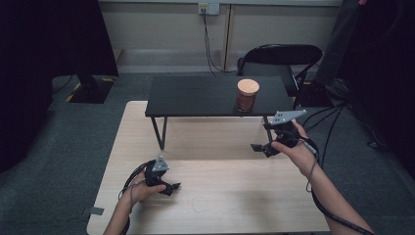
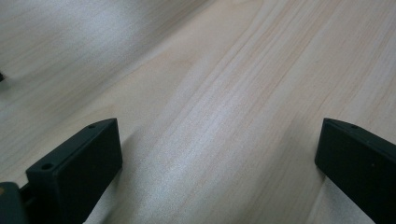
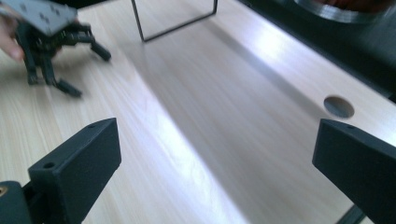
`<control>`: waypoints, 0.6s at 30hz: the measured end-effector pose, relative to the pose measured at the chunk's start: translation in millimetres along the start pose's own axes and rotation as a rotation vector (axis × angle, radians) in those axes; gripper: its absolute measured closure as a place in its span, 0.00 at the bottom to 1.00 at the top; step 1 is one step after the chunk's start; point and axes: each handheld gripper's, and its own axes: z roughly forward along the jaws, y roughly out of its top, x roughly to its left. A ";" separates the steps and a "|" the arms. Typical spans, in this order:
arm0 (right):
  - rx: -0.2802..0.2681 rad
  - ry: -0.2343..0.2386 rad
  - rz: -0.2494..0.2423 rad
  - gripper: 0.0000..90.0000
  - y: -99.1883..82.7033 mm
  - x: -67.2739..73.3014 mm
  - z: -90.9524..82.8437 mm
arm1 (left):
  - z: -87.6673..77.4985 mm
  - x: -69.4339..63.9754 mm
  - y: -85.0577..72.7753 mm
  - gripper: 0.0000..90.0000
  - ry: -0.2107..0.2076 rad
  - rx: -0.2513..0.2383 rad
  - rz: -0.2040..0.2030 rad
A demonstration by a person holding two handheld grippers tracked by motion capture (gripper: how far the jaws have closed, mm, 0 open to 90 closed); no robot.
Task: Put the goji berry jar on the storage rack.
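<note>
One jar with a wooden lid stands on one low black shelf, which sits on one light wooden table. Two handheld grippers are at work: the left gripper low over the tabletop, the right gripper raised near the shelf's right legs, each with two black jaws set wide apart and one grey three-cornered plate on top. One round hole is cut in the tabletop. Behind the table are one black folding chair, one wall socket and two cables hanging from it.
</note>
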 end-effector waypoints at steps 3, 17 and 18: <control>0.009 0.012 0.007 0.01 -13.0 3.9 3.7 | 0.0 0.0 -0.1 0.00 0.000 -0.001 -0.001; -0.014 0.032 0.086 0.00 -82.8 13.9 20.4 | 0.0 0.0 0.0 0.00 0.000 0.000 0.000; -0.010 0.032 0.090 0.00 -87.7 14.8 21.8 | 0.0 0.1 0.0 0.00 0.000 0.000 0.000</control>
